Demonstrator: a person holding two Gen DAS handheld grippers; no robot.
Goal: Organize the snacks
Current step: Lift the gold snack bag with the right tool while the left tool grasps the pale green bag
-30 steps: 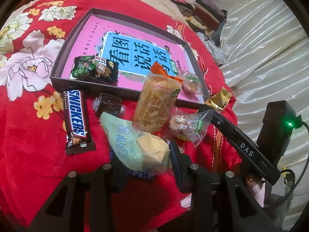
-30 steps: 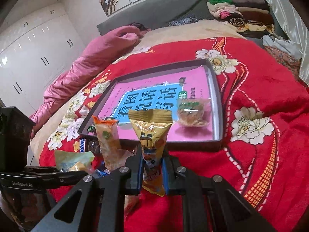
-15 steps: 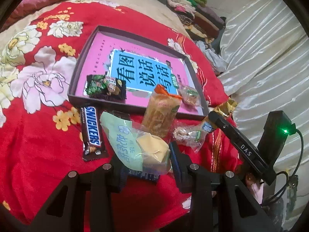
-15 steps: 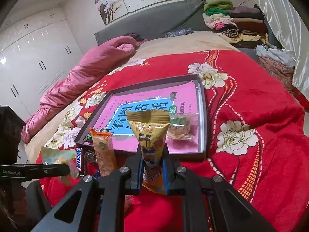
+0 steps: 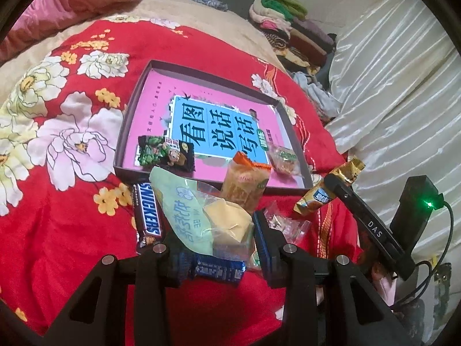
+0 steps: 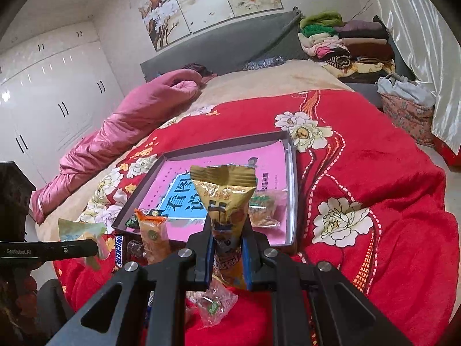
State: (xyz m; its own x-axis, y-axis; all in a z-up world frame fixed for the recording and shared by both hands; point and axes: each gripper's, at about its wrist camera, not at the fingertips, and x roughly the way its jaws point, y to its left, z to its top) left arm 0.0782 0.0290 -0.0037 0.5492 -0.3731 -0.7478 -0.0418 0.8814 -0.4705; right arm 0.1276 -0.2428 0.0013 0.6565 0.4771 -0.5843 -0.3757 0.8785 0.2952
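Observation:
My left gripper [image 5: 213, 236] is shut on a pale green snack bag [image 5: 198, 216] with a yellow cake inside, held above the red blanket. My right gripper [image 6: 227, 248] is shut on a gold snack packet [image 6: 227, 199], held upright before the tray; that packet also shows in the left wrist view [image 5: 325, 193]. The dark tray [image 5: 144, 92] with a pink and blue book cover holds a green-black packet [image 5: 165, 155] and a clear wrapped snack [image 5: 283, 158]. An orange packet [image 5: 245, 184], a Snickers bar [image 5: 148, 216] and a clear candy wrapper [image 6: 214, 305] lie in front of the tray.
The red flowered blanket [image 6: 360, 173] covers the bed. A pink quilt [image 6: 129, 127] lies at the far left, folded clothes [image 6: 345, 40] are stacked at the headboard. A blue packet [image 5: 219, 268] lies under my left gripper. White curtains [image 5: 389, 86] hang on the right.
Both grippers have risen and pulled back from the tray, each still holding its packet. The snacks on the blanket have stayed in place.

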